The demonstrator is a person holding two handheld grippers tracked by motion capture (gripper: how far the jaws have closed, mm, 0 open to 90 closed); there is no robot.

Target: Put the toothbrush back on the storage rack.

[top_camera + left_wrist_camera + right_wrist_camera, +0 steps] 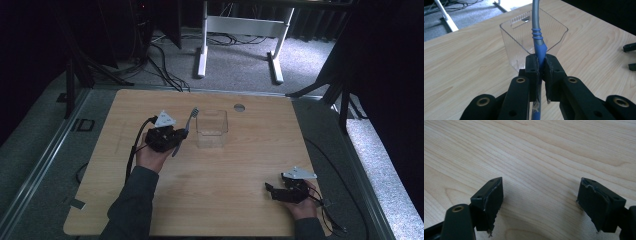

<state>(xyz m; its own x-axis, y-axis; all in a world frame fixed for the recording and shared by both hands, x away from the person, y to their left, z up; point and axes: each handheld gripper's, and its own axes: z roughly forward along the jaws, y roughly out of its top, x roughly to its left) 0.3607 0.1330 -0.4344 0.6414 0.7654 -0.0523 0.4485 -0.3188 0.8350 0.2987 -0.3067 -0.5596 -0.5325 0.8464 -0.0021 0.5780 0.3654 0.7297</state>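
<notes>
the left gripper (540,67) is gripping a blue-handled toothbrush (537,37) just beside the clear plastic container (519,37) on the tabletop (225,170); the right gripper (540,202) is resting released, fingers (491,195) wide apart.

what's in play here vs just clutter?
In play:
left gripper, shut on toothbrush
clear box, just ahead of the toothbrush
right gripper, open, over bare table

Lying about:
white desk frame on the floor
floor cables

A clear bin (212,129) stands on the wooden table (215,195).
</notes>
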